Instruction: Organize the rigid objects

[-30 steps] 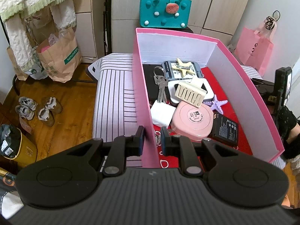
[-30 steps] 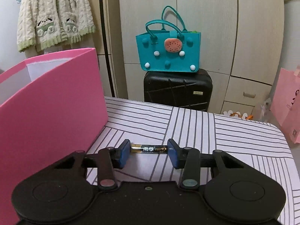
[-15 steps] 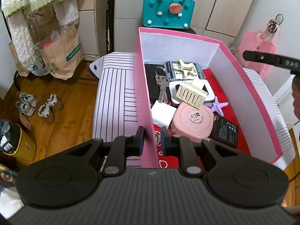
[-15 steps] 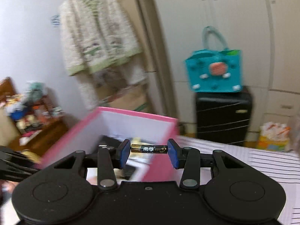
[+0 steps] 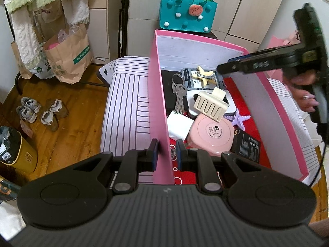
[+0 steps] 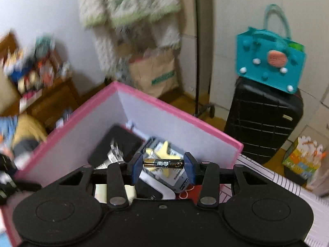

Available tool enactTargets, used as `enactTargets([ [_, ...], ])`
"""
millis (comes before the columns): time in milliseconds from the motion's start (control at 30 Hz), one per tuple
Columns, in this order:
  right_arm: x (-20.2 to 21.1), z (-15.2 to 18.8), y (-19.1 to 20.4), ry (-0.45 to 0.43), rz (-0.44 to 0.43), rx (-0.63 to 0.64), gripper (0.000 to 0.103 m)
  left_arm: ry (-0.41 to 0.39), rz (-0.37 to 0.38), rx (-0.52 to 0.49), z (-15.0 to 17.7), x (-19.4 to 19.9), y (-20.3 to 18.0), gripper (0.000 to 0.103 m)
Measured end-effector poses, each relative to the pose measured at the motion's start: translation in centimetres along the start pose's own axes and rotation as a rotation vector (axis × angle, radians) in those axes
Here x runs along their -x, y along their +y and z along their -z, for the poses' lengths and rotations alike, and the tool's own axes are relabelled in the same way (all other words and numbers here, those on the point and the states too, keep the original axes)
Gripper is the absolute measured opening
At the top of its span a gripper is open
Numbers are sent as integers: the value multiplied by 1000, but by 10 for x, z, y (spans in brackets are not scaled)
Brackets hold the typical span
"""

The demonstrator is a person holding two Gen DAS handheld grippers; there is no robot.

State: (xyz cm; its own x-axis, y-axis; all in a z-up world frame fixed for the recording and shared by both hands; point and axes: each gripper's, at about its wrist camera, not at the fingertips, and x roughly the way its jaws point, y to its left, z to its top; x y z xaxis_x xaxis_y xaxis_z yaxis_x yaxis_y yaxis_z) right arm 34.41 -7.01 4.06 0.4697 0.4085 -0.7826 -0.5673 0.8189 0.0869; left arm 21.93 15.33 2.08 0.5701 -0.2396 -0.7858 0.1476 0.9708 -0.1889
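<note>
Gripping the near left wall of the pink box, the left gripper has its fingers narrowed onto that wall, one finger outside and one inside. Pinched end to end between the fingers of the right gripper, the battery lies crosswise above the open box, over a yellow star clip. In the left wrist view the right gripper enters from 2 o'clock above the box's far right corner. Inside lie keys, a cream hair claw, a round pink case and a purple starfish. The box stands on a striped surface; a teal bag sits at 12 o'clock beyond it.
</note>
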Motion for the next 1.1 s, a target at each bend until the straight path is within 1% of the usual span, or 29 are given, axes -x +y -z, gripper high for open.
enactTargets([
  [33, -3, 0, 3, -1, 26, 38, 49, -1, 1, 3, 0, 0, 1, 15],
  [100, -10, -2, 6, 28, 33, 118, 48, -3, 0, 7, 1, 0, 1, 15],
  [133, -11, -2, 6, 15, 65, 114, 48, -3, -1, 9, 0, -1, 1, 15],
  [167, -12, -4, 5, 11, 71, 115, 49, -3, -2, 10, 0, -1, 1, 15],
  [233, -10, -6, 3, 11, 35, 136, 50, -5, -6, 9, 0, -1, -1, 15],
  [333, 4, -6, -3, -44, 33, 99, 57, -9, -10, 14, 2, -1, -1, 15],
  [467, 31, 0, -8, -94, -18, 21, 57, -10, -6, 25, 2, 0, 0, 15],
  [633, 66, 27, -6, -168, -41, -61, 59, -13, -14, 32, 3, 0, -1, 15],
  [733, 86, 52, -7, -206, -43, -124, 60, -19, -27, 30, 5, 4, -4, 15],
  [867, 110, 87, -5, -251, -38, -217, 60, -44, -42, 21, 10, 20, -12, 15],
  [1000, 137, 112, 9, -287, -46, -223, 60, -83, -69, 11, 15, 45, -22, 15],
  [1067, 150, 120, 19, -301, -45, -193, 60, -106, -95, -13, 20, 58, -32, 15],
  [1100, 156, 123, 24, -309, -41, -181, 60, -113, -91, -22, 22, 64, -37, 15],
])
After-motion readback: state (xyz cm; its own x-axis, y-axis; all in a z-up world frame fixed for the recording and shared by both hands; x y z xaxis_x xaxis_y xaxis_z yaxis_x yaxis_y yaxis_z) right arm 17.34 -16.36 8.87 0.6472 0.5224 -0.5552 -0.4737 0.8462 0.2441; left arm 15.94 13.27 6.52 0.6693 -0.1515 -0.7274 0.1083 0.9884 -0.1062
